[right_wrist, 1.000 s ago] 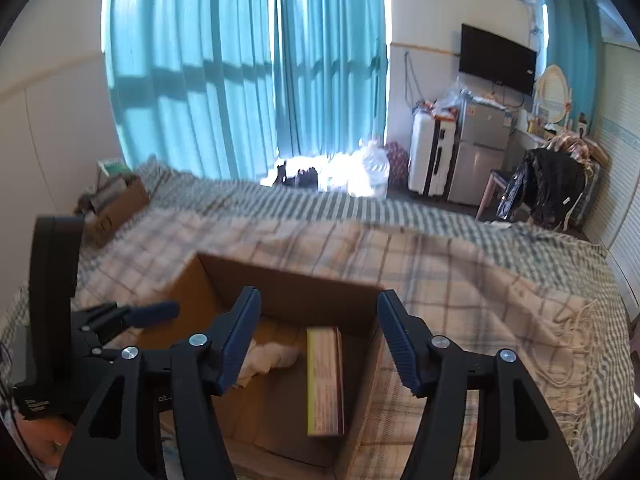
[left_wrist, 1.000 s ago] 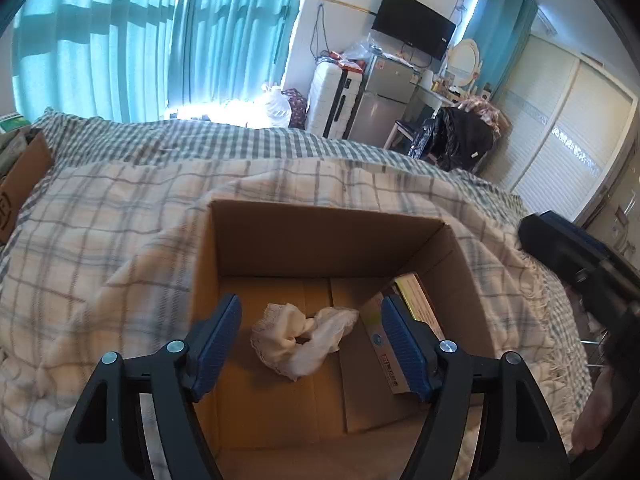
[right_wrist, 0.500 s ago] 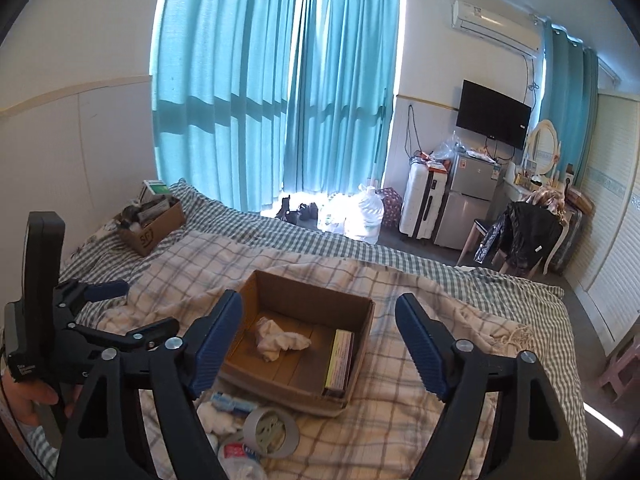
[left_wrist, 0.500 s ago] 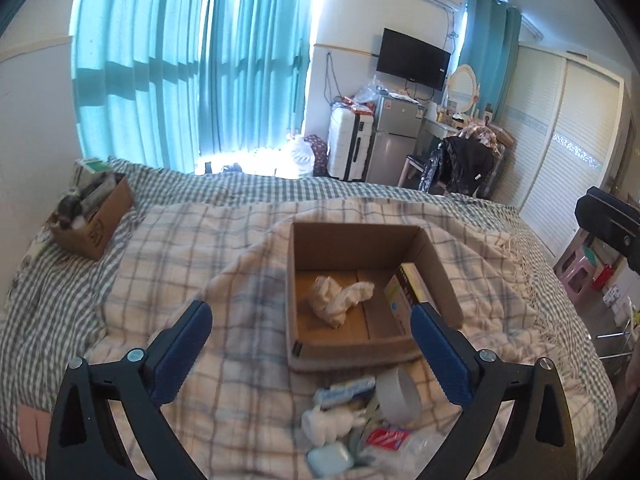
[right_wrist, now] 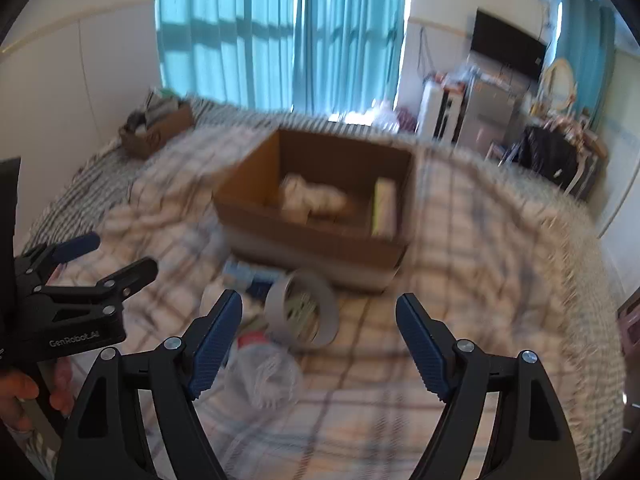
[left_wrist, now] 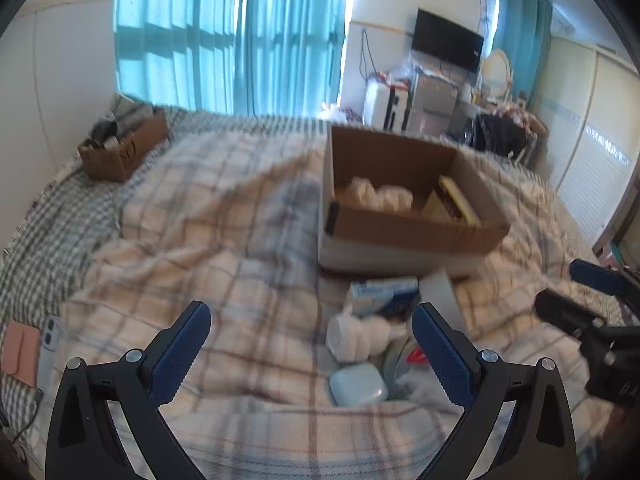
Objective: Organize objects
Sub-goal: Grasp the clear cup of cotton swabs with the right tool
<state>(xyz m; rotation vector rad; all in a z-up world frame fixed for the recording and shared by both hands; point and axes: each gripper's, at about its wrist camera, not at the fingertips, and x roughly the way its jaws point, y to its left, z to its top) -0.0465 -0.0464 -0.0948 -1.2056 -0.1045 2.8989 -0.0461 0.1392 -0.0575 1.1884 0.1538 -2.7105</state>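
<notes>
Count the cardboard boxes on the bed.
2. One large open box sits mid-bed behind the loose items; a smaller, filled box sits at the far left near the wall. Others may be out of view.

Daylight through the curtains (left_wrist: 228, 36) behind my bed (left_wrist: 224, 216), glare at the gap. Both views motion-blurred, the right more; fisheye bends the edges, corners black.
</notes>
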